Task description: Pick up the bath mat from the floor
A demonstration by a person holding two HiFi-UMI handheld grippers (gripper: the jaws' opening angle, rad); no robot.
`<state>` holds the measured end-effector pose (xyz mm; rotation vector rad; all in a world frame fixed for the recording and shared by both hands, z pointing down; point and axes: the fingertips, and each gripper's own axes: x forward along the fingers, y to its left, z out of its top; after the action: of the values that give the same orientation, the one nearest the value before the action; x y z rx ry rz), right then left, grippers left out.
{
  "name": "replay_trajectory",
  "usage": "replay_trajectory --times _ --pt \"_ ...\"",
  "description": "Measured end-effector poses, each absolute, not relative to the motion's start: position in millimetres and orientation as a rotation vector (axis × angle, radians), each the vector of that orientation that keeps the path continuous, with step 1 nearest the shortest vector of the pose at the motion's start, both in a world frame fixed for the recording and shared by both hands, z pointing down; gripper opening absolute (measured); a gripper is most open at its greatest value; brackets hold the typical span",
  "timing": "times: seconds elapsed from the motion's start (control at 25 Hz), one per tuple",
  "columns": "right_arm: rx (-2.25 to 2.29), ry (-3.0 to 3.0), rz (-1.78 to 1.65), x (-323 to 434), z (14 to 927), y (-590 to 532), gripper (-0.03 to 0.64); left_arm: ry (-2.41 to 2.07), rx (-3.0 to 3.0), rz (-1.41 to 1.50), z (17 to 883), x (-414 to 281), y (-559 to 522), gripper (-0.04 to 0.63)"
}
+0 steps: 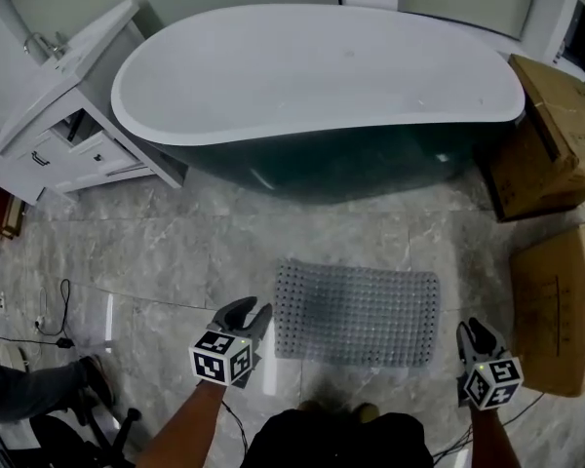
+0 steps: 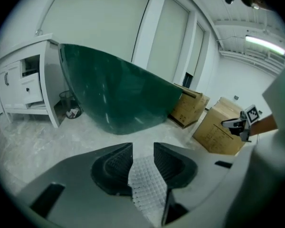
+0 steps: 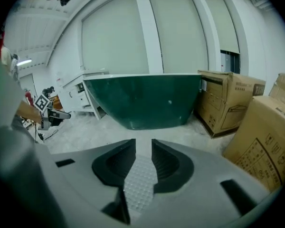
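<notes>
The grey marble floor (image 1: 175, 261) carries a studded bath mat (image 1: 357, 313) lying flat, a green bathtub (image 1: 312, 76) behind it, cardboard boxes (image 1: 556, 310) right, a white cabinet (image 1: 68, 125) left.

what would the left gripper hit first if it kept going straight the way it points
Probably the side of the dark green bathtub, which stands straight ahead of the left gripper across the floor. The bath mat shows only low between its open jaws. Depth is unclear.
</notes>
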<state>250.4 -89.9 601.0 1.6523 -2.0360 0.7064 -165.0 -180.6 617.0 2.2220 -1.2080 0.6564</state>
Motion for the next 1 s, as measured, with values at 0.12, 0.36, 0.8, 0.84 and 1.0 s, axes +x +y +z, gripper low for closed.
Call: replay_trajectory --times 0.12,0.36,0.8,0.84,1.0 --pt "1.635 -2.015 0.727 255 644 -89 0.115 -1.200 2.182 0.666 662 -167 -182 0.136" --pt "1.616 -1.975 0.803 266 725 -84 0.155 -1.192 2.102 0.700 746 -181 -183 0.172" --pt "1.586 -1.914 0.881 289 848 -80 0.210 -1.179 2.026 0.755 859 -196 -188 0.212" --pt "1.584 -1.911 0.890 290 857 -80 0.220 -1.174 2.018 0.762 868 -197 -188 0.216" --pt "1.585 -1.886 0.916 296 897 -83 0.241 -1.151 1.995 0.808 905 -200 -186 0.224"
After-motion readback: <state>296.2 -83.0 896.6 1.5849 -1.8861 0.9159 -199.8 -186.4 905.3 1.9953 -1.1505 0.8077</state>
